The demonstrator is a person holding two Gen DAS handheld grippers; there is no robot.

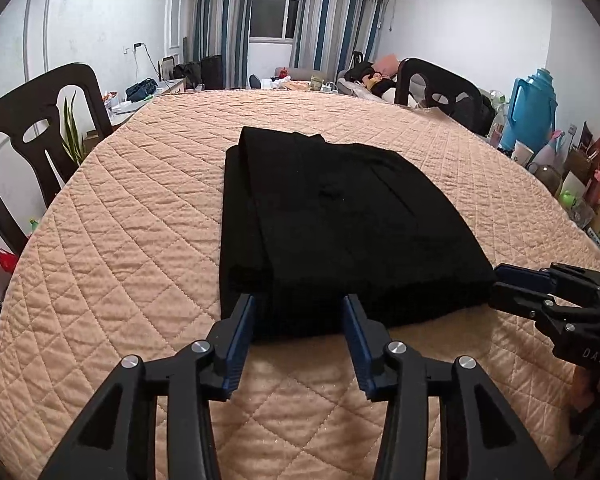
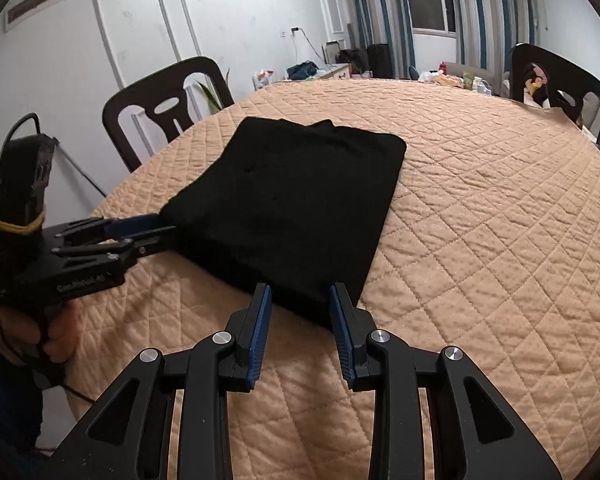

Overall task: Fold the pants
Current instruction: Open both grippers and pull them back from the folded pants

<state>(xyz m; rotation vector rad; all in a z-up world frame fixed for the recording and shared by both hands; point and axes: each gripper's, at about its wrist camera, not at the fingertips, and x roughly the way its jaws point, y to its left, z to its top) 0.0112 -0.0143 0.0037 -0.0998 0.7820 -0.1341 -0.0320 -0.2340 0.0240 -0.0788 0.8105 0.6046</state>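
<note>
black pants (image 1: 340, 220) lie folded in a neat stack mid-table on the quilted cover (image 1: 140, 220). left gripper (image 1: 298, 312) and right gripper (image 2: 300, 300): jaws apart at the near hem, gripping nothing. we judge folding nearly done; next, back both off without dragging.

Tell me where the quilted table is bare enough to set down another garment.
Bare quilt lies right of the folded black pants and beyond them toward the far chair. The near edge is crowded: left gripper and right gripper flank the pants' hem.
</note>
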